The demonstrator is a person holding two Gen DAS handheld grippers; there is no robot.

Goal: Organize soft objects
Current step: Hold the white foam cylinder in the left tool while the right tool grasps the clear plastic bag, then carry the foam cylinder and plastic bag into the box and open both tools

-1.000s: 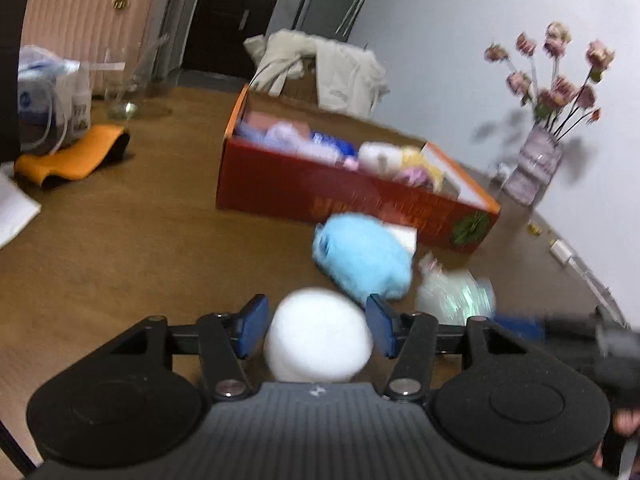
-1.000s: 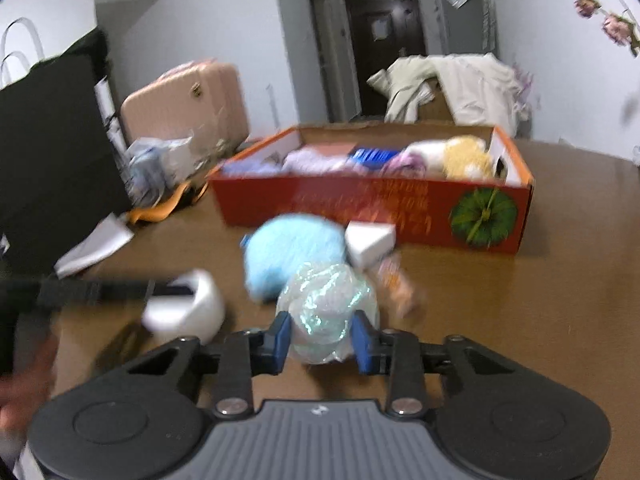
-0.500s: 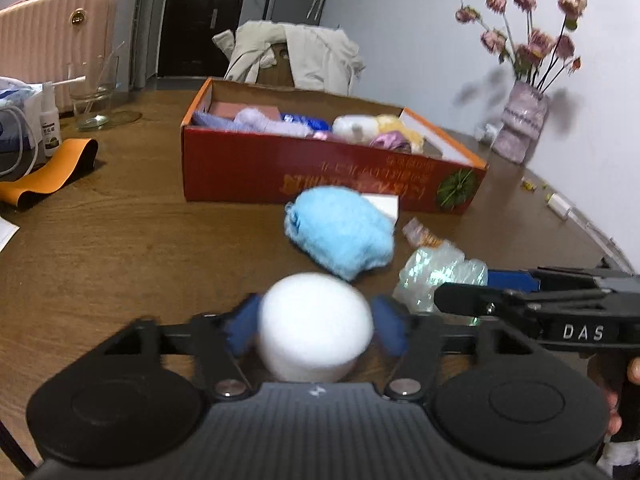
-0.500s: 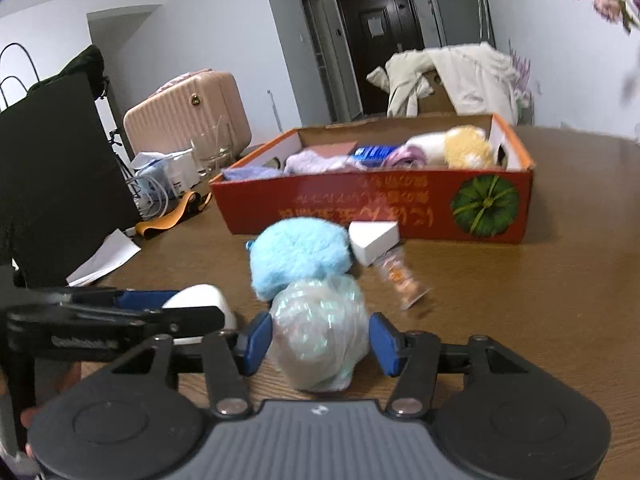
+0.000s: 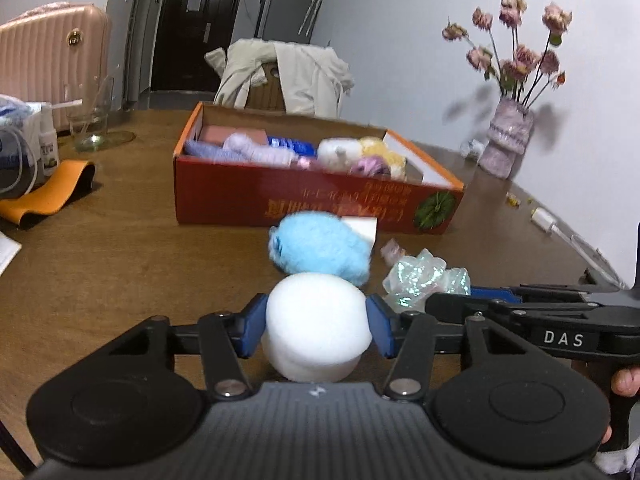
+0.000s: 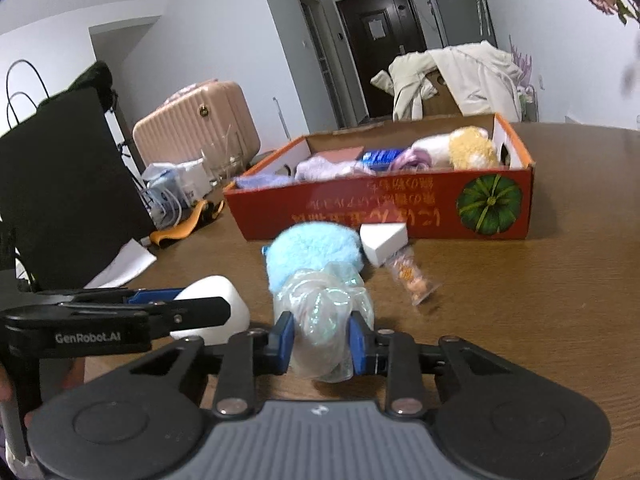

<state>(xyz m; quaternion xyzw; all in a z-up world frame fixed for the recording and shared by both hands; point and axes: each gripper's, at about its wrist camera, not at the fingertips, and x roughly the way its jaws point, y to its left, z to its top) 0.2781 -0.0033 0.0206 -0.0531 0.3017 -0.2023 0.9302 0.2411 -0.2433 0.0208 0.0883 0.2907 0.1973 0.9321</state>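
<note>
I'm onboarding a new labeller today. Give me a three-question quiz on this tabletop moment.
1. True or false: the left gripper has a white foam piece between its blue pads.
2. What does the right gripper squeeze? A) the fluffy blue toy B) the iridescent plastic bag C) the white wedge
3. Fill in: the toys already sorted lie in the ____ cardboard box.

Key: 1 true; 2 B; 3 red.
</note>
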